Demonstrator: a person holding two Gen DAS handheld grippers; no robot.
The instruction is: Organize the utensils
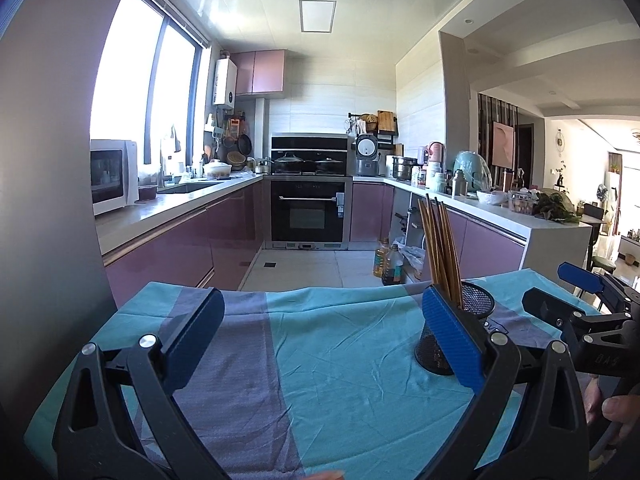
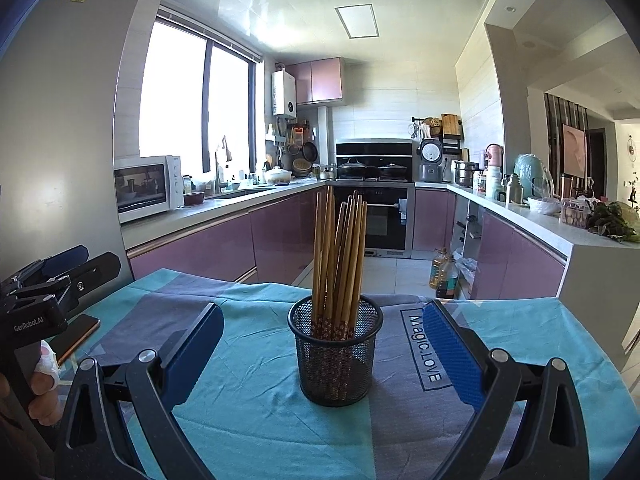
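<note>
A black mesh holder [image 2: 336,350] stands upright on the teal and purple cloth [image 2: 248,408], with several wooden chopsticks [image 2: 340,256] standing in it. My right gripper [image 2: 324,356] is open and empty, its blue pads on either side of the holder and a little short of it. In the left wrist view the holder [image 1: 472,308] sits at the right, partly hidden behind my right fingertip [image 1: 452,336], with the chopsticks [image 1: 440,248] rising above it. My left gripper [image 1: 320,340] is open and empty over the bare cloth [image 1: 340,360].
A phone [image 2: 76,338] lies on the cloth at the left, near the left gripper body [image 2: 48,284]. The table's far edge drops to the kitchen floor [image 1: 304,264]. Purple counters run along both sides, and oil bottles [image 1: 390,264] stand on the floor.
</note>
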